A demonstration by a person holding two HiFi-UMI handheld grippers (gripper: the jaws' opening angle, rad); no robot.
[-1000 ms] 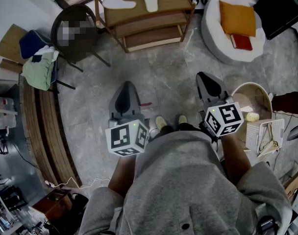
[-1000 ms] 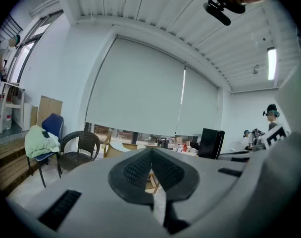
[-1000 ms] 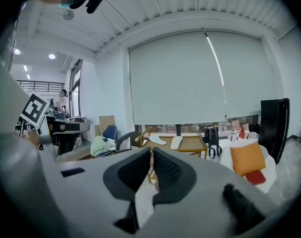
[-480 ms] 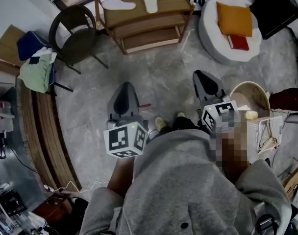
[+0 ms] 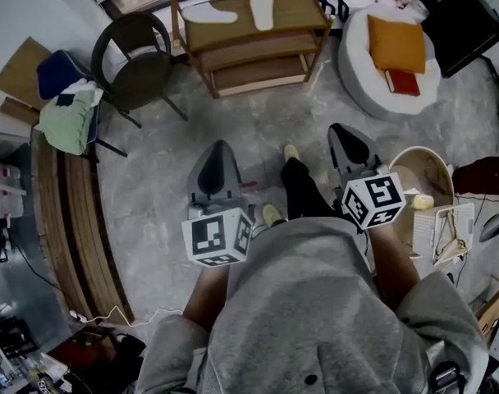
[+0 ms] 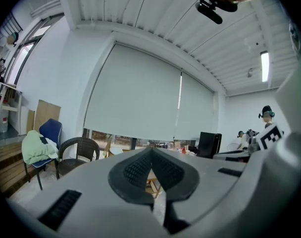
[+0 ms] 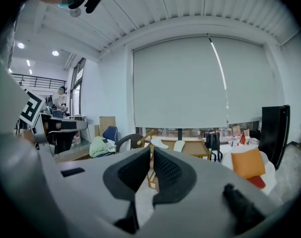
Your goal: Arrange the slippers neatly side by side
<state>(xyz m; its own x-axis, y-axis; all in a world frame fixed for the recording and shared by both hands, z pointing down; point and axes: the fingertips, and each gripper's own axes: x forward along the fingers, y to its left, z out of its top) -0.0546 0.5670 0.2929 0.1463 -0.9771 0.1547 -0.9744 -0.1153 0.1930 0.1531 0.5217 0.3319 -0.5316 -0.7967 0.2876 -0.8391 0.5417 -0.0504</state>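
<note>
Stepping forward since a second ago: dark trouser leg (image 5: 297, 189) with pale yellow shoe (image 5: 291, 152) now thrust out ahead between the two grippers, against both shoes tucked close under the body before. Grippers at much the same spots in the head view as then.

Now the left fingers (image 6: 135, 170): dark ribbed pads pressed together at the tips, nothing pinched between them. Over to the right fingers (image 7: 166, 171): closed as well, barely a sliver of light between the pads, nothing in hold. Behind those, grey left gripper (image 5: 219, 146) and grey right gripper (image 5: 349, 131), each with its marker cube at the back, held out over grey stone-patterned floor (image 5: 258, 117), well apart from each other, leg in between.

Further out, straight ahead: three-tier wooden shelf rack (image 5: 258, 52), well clear of both grippers. Two slippers on its top board, not side by side: left white slipper (image 5: 210, 12) lying crosswise, right white slipper (image 5: 262, 9) pointing away, roughly at a right angle, a gap between. Same pair showing just above the right fingers in the right gripper view.

Left of the rack, dark wicker chair (image 5: 139, 60); beyond that, blue chair draped with pale green cloth (image 5: 67, 113). Right of the rack, white round cushion seat (image 5: 356, 64) carrying orange pillow (image 5: 400, 41) and red book (image 5: 405, 82). Just beside the right gripper, round beige basket (image 5: 430, 167).
</note>
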